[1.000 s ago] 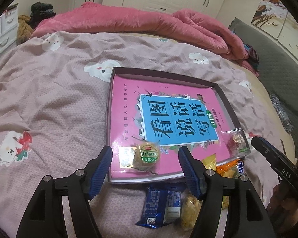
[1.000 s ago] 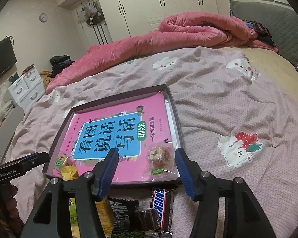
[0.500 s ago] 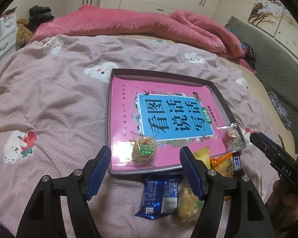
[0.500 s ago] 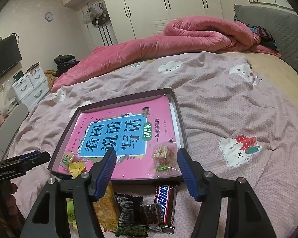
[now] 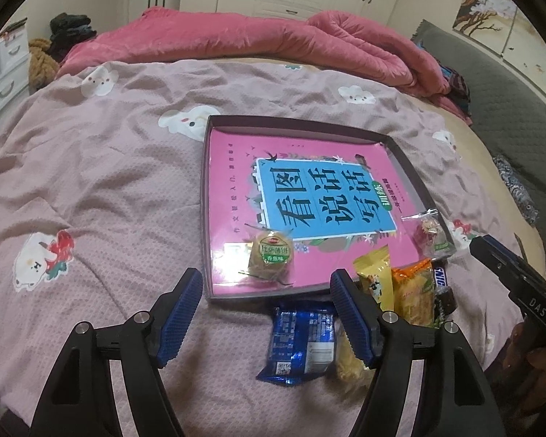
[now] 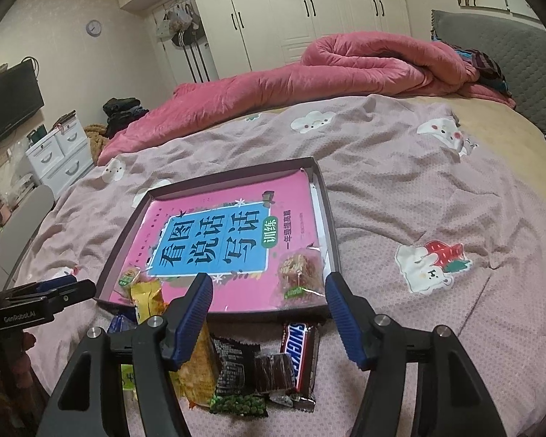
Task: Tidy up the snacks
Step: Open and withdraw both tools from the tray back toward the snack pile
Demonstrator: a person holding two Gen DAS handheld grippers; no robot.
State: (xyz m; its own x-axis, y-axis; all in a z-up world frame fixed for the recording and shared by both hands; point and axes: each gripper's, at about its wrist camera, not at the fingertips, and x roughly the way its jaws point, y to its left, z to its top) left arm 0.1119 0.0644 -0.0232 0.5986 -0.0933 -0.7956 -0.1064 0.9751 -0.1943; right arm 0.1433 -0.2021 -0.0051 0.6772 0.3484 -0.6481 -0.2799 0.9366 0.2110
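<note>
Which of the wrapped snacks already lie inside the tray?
Two: the round green-labelled cake at the tray's near left corner, and the clear-wrapped red snack at its near right corner. The others lie on the bedspread outside.

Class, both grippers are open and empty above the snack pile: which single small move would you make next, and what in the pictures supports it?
Probably lower the right gripper onto the Snickers bar. Its jaws are open, and the bar lies just below them on the bedspread, outside the tray, which so far holds only two wrapped snacks. The left gripper is open too, above the blue packet.
</note>
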